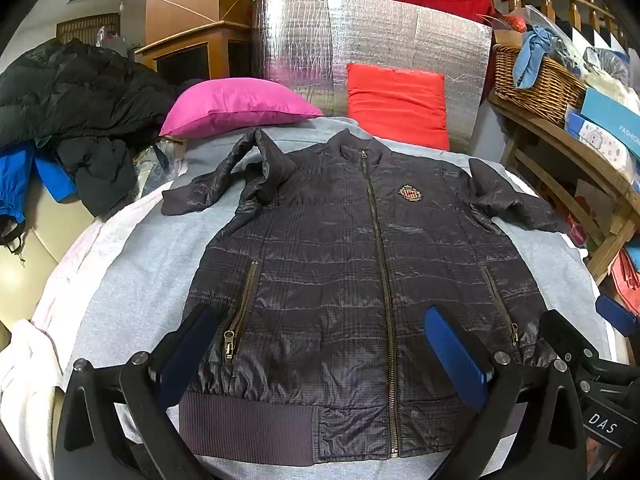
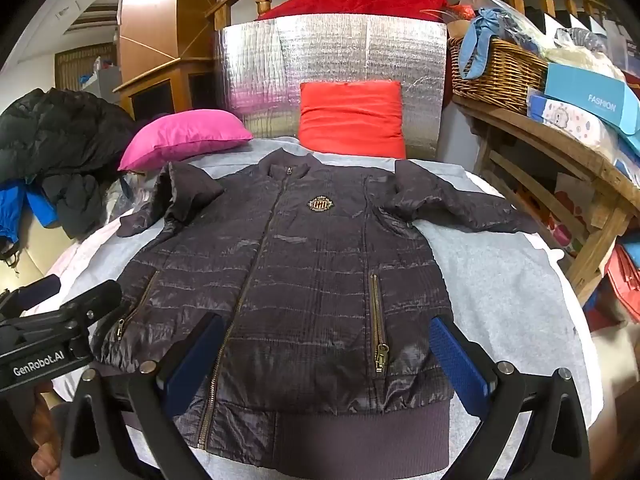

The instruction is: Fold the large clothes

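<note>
step: pre-fold, jacket (image 1: 340, 264) flat, zipped, front up on grey sheet (image 1: 140, 264) | left gripper (image 1: 320, 356) and right gripper (image 2: 324, 364) released, empty, above hem | next: likely grasp a sleeve (image 2: 460, 208), fold inward

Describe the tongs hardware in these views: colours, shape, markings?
Both alike: the left tongs and right tongs have black angular arms with silver pivot bolts and flat blue textured pads. White lettering shows: "GenRobot.AI" on the left body, "DAS" on the right.
</note>
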